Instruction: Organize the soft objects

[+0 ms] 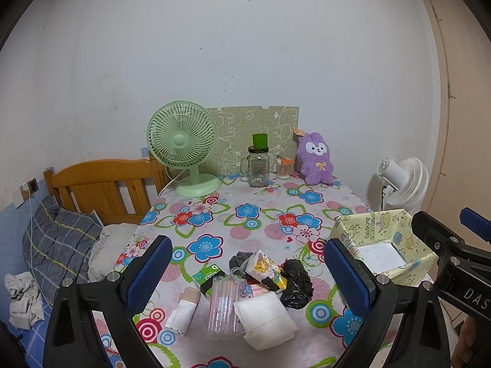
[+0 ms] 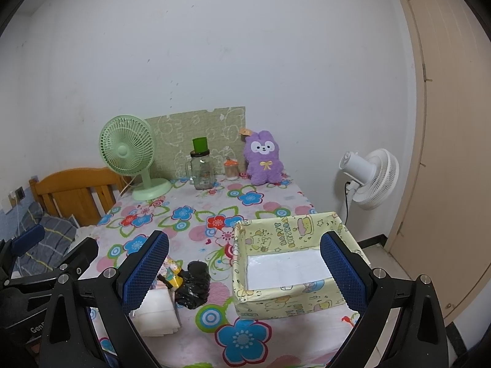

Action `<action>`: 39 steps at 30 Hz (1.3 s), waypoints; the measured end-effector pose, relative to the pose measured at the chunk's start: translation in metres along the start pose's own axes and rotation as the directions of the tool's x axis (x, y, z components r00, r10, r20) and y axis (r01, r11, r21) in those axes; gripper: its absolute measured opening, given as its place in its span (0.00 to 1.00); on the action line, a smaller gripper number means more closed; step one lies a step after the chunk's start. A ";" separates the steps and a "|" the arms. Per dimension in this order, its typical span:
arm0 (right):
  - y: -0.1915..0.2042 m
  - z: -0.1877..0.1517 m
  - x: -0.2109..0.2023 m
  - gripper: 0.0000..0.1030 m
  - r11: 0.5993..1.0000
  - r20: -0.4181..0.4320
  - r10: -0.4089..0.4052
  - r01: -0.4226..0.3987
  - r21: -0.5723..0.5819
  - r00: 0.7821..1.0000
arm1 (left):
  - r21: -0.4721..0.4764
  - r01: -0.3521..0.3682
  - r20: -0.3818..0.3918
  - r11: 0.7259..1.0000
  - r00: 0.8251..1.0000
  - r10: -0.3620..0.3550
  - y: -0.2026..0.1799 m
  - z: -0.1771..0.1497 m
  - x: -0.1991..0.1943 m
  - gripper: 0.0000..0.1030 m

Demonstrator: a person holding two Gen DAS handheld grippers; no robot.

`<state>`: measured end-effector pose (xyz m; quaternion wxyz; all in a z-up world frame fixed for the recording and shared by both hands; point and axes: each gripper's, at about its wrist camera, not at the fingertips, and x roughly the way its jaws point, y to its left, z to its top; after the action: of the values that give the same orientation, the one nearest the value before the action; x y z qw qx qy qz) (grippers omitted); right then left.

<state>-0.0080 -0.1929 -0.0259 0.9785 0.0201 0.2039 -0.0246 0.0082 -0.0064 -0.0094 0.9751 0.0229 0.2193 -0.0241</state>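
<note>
Soft stuff heaped near the front edge of the flower-print tablecloth (image 1: 245,224): crumpled black plastic bag (image 1: 296,285), white folded cloth pad (image 1: 265,317), clear ribbed plastic sleeve (image 1: 222,305), yellow cartoon-print packet (image 1: 265,266), green tissue pack (image 1: 208,274), small white roll (image 1: 184,309). Dark grey fabric behind the packet, mostly buried, hard to identify. Just right of the heap, yellow "Happy Birthday" paper-covered box (image 2: 285,300), white inside, partly blocked by the fingers.

Left gripper (image 1: 248,276) hanging above the heap, jaws spread wide, gripping nothing. Right gripper (image 2: 245,273) same deal over the box and bag, wide apart.

Further back against the white wall: mint green desk fan (image 1: 182,147), glass mug jar with green cup on top (image 1: 257,165), purple plush bunny (image 1: 316,158). White floor fan (image 2: 371,178) off the table's right, wooden headboard (image 1: 101,184) and plaid pillow (image 1: 58,239) on the left, beige door (image 2: 445,153) cut off at the frame edge.
</note>
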 end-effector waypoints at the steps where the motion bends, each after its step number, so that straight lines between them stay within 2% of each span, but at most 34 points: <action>1: 0.000 0.000 0.000 0.97 1.000 0.000 0.001 -0.001 0.000 1.000 | 0.000 0.000 -0.002 1.000 1.000 0.000 -0.001 0.000 0.001 0.96; 14: 0.016 -0.007 0.022 0.92 1.000 -0.030 0.012 -0.013 -0.006 0.999 | -0.009 0.002 -0.044 1.000 0.999 -0.002 0.013 -0.010 0.022 0.90; 26: 0.039 -0.028 0.057 0.91 0.997 -0.092 0.079 -0.079 -0.002 0.993 | 0.001 0.015 -0.102 1.000 0.995 -0.015 0.023 -0.031 0.051 0.87; 39: 0.075 -0.058 0.103 0.89 0.991 -0.204 0.122 -0.131 -0.030 0.971 | -0.027 -0.013 -0.228 1.000 0.974 0.006 0.052 -0.063 0.094 0.82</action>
<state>0.0676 -0.1191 -0.1184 0.9526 0.0145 0.3008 0.0442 0.0692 0.0457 -0.1050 0.9439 0.0130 0.3298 -0.0135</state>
